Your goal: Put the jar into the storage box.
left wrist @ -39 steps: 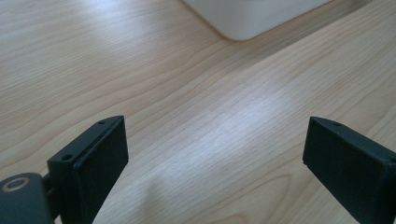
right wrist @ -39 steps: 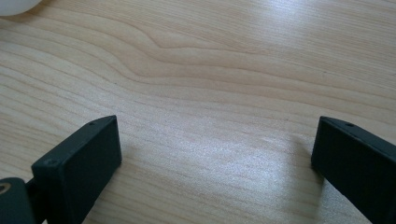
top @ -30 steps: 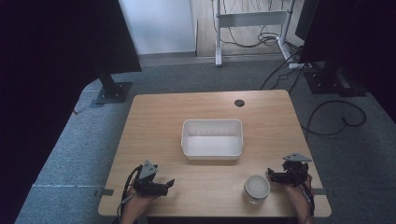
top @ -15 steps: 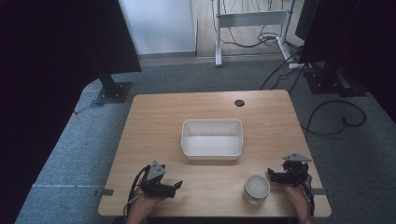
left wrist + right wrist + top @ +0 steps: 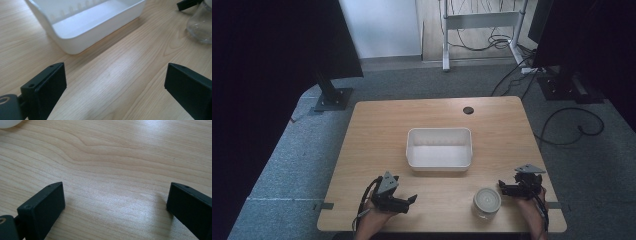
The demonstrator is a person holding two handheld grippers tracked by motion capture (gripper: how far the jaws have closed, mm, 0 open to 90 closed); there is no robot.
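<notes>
1. The glass jar stands upright on the table, near the person's edge. It has a pale lid on top. Nothing holds it.
2. The right gripper rests just beside the jar. Its jaws point at the jar and are spread wide apart. Between them, in the right gripper view, there is only bare wood. A small pale round bit sits far ahead of the jaws and off to one side; it may be the jar, but it is too small to tell.
3. The left gripper sits well apart from the jar, on its other side. Its jaws are spread wide too, and they hold nothing. They point toward the jar, which shows as clear glass far ahead and to one side in the left gripper view.
4. The white tub sits ahead of both sets of jaws, past the jar. It looks empty.
5. So the work seems to be right at the start. The jar is not yet picked up or opened. It likely still has to be gripped, and maybe moved to the tub.
</notes>
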